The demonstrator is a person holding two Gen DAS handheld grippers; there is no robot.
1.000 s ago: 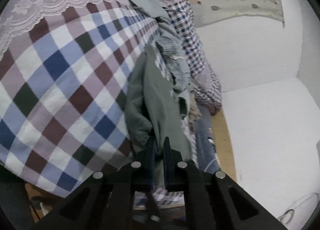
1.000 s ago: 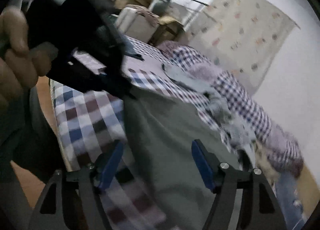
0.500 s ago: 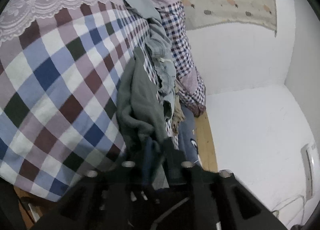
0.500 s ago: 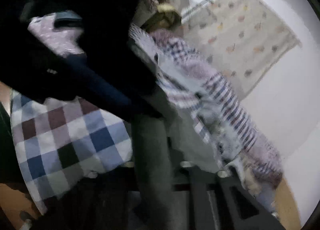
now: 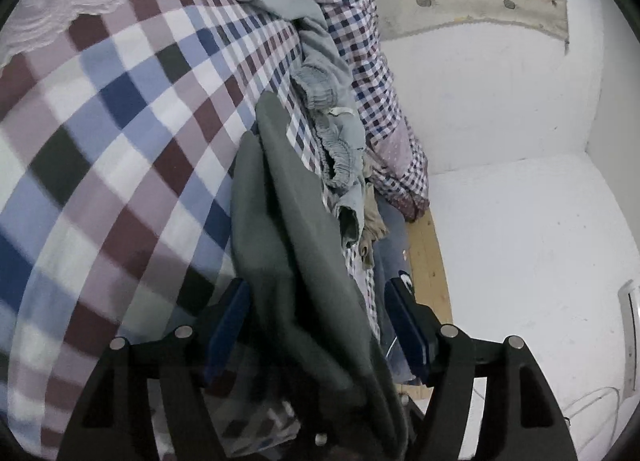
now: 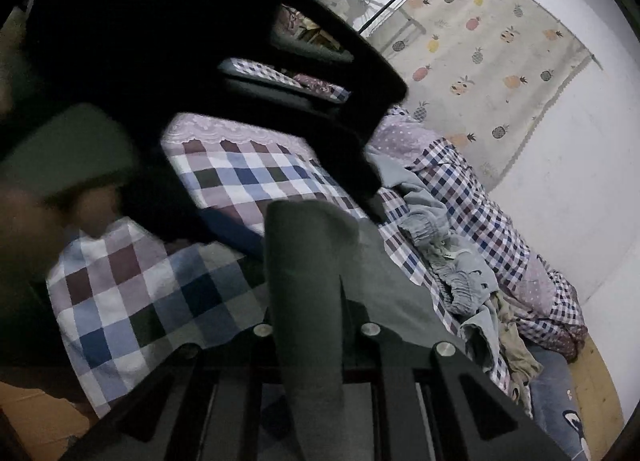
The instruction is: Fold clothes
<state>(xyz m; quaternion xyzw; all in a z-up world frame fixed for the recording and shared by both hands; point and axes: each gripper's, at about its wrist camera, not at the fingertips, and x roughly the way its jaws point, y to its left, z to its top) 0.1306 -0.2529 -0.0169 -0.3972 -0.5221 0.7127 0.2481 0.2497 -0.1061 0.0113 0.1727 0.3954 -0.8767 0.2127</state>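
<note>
A rumpled grey-green garment [image 5: 288, 245] drapes lengthwise over the checked bedspread [image 5: 120, 133].

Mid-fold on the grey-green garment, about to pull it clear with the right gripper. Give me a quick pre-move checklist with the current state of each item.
1. Right gripper clamped on the grey-green garment: ok, cloth is pinched between its closed jaws.
2. Left gripper released: ok, its jaws are opening; the garment lies between the blue pads, with a gap beside the right one.
3. Garment free of the light blue pants: cannot tell, the two lie side by side at the edge.
4. Left gripper clear of the right gripper's path: not ok, it looms just ahead in the right wrist view.
5. Open folding space on the checked bedsheet: ok.
</note>
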